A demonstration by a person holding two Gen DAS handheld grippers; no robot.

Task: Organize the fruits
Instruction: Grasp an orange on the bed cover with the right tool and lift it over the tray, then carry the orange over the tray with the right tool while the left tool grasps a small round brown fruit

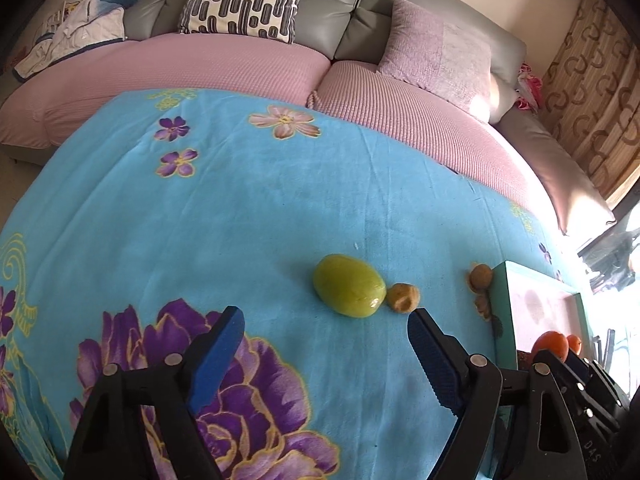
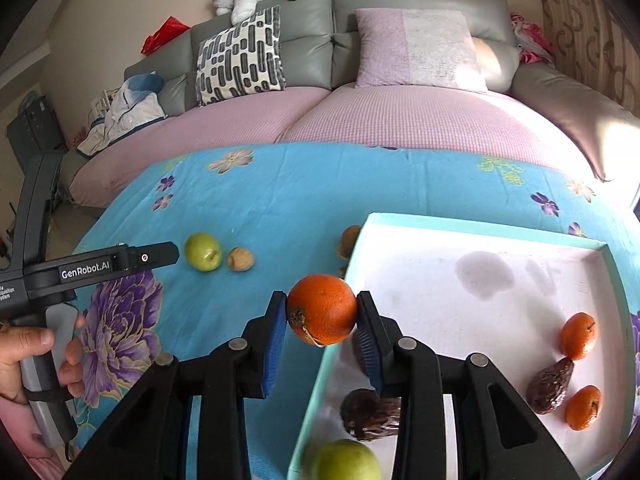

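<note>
The right gripper clamps an orange above the near rim of the teal tray. The left gripper hangs spread wide and empty near a green fruit. Released here, the orange might strike the rim and roll onto the blue cloth.

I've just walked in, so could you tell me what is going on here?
A person is sorting fruit into a tray on a blue cloth. The right gripper holds an orange at the tray's edge; two small oranges and a green fruit already lie inside. The left gripper is open, facing a green fruit and walnut on the cloth.
</note>
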